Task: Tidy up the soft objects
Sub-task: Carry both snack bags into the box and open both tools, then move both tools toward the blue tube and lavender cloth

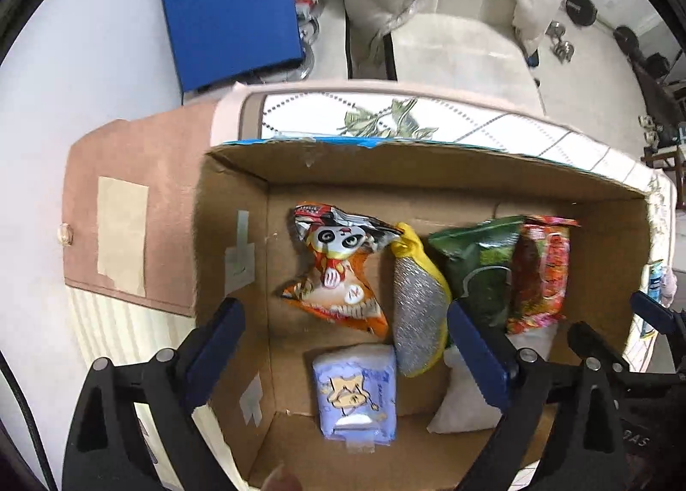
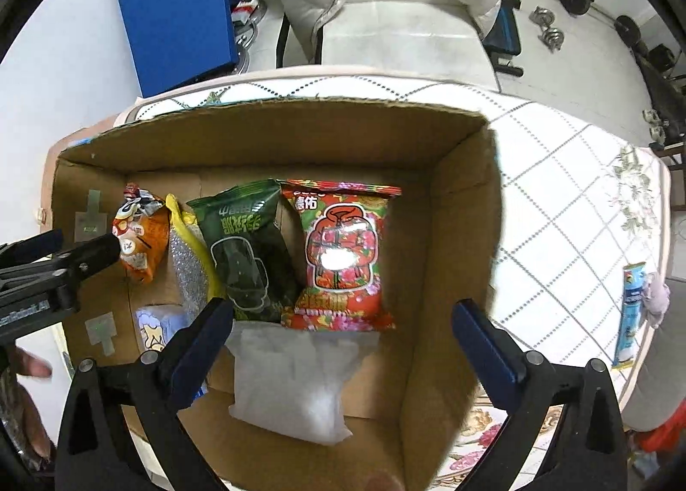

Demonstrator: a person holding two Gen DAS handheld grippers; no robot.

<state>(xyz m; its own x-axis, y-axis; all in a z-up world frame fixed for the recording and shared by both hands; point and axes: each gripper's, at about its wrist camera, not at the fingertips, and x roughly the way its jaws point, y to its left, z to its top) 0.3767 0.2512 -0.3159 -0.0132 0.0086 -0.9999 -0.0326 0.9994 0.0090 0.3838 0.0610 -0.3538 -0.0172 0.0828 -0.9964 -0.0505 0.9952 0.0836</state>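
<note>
i am holding both sets of fingers above the open cardboard box [image 2: 454, 208] that is sitting on the quilted mattress [image 2: 570, 199]. my left gripper [image 1: 345, 326] is spreading its blue fingers [image 1: 218, 341] wide with nothing between them, hovering over the left half of the box. my right gripper [image 2: 343, 328] is spreading just as wide, also gripping nothing, over the right half.

the soft things are all lying inside the box. the red floral packet [image 2: 343, 251] is showing two white chinese characters at its top edge and a printed padded jacket; its long axis is running from the far wall toward me, top end away. just left of it and touching, the dark green packet [image 2: 248, 251] is lying the same way, with pale green chinese lettering i cannot read surely. next comes the yellow-edged silver scrubber [image 1: 418, 298], long axis also front to back, then the crumpled orange snack bag [image 1: 338, 272] with a panda face, tilting slightly. nearer me, the pale blue tissue pack [image 1: 358, 392] with a cartoon figure and the plain white pouch [image 2: 296, 379] are lying flat.

outside the box, on the mattress to the right, a blue tube [image 2: 628, 315] is lying lengthwise; its print is too small to read.
</note>
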